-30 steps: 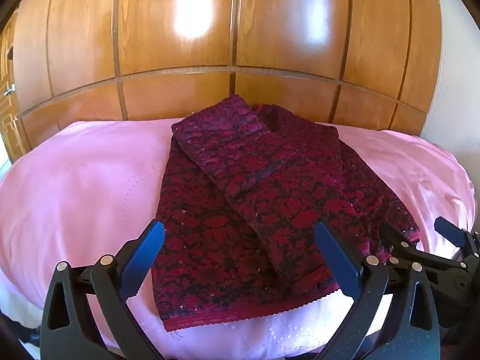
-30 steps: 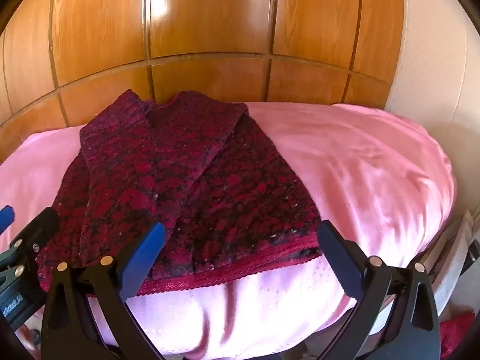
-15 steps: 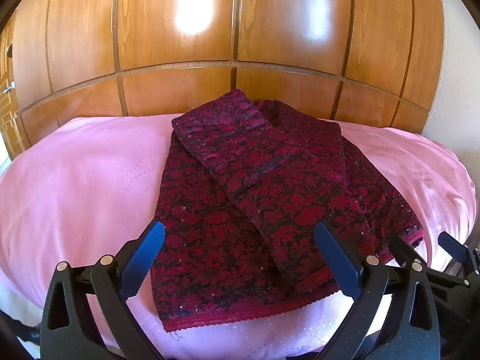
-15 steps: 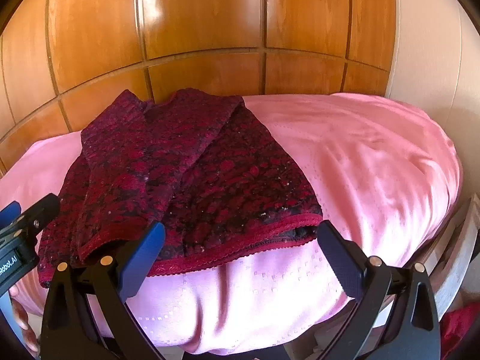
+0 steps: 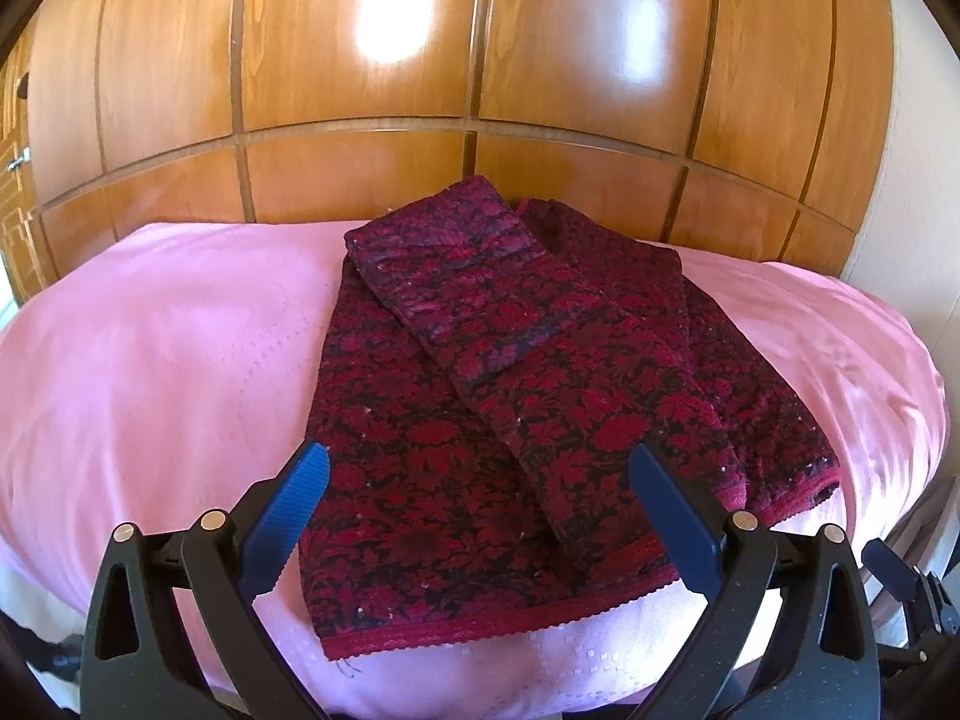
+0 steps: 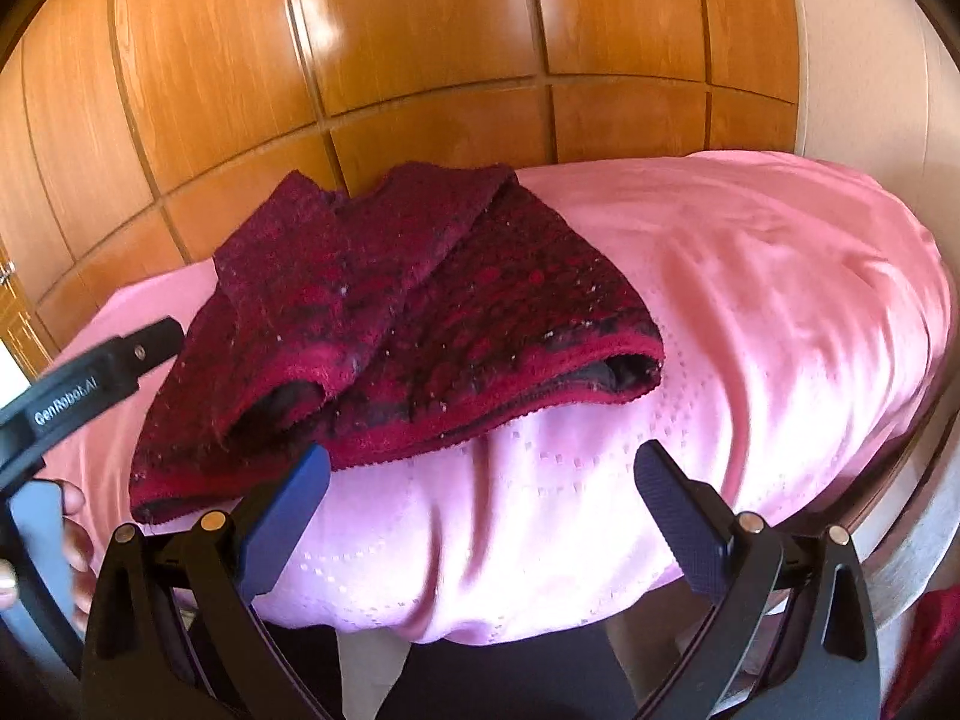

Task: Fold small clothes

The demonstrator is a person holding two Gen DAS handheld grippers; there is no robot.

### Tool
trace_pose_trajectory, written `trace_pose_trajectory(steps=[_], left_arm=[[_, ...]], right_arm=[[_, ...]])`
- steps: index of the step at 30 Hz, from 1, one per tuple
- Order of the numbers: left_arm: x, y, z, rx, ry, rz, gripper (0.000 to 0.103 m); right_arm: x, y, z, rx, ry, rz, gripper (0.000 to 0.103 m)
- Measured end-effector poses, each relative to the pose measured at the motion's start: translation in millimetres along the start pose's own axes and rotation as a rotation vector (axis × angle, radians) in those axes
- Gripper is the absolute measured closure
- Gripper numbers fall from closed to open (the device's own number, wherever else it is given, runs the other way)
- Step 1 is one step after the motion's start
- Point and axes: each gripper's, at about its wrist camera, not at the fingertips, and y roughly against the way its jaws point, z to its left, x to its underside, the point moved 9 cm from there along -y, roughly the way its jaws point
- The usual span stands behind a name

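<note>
Two grippers hang wide open and empty over the near edge of the pink cushion (image 5: 150, 372). The dark red patterned garment (image 5: 480, 408) lies folded straight ahead of the left gripper (image 5: 480, 498), and ahead-left of the right gripper (image 6: 480, 498).

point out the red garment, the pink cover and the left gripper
red garment (image 5: 480, 420), left wrist view, patterned front
pink cover (image 5: 150, 372), left wrist view, bare area
left gripper (image 5: 477, 516), left wrist view, midway between its fingers
</note>
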Motion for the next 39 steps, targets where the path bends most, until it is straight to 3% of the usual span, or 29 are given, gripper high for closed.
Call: trace_pose_trajectory(steps=[18, 23, 28, 32, 35, 39], left_arm=[[2.7, -11.9, -4.3, -0.003, -0.034, 0.042, 0.004], [-2.5, -14.4, -3.6, 0.030, -0.025, 0.052, 0.004], [-5.5, -13.5, -1.6, 0.069, 0.011, 0.056, 0.004], [-10.9, -18.6, -12.5, 0.068, -0.049, 0.059, 0.004], [-20.5, -25.0, -26.4, 0.068, -0.092, 0.060, 0.004], [-31.0, -26.9, -60.0, 0.149, -0.156, 0.058, 0.004]], right_arm=[[-34.9, -2.4, -25.9, -0.018, -0.053, -0.028, 0.003], [-65.8, -11.5, -36.2, -0.047, -0.094, -0.051, 0.018], [-93.9, -34.0, -29.3, -0.119, -0.133, -0.040, 0.025], [-96.7, -56.2, -18.7, -0.161, -0.144, 0.015, 0.035], [-98.7, -65.6, -13.8, -0.200, -0.160, 0.038, 0.035], [-103.4, -70.4, -19.1, -0.191, -0.160, 0.040, 0.035]])
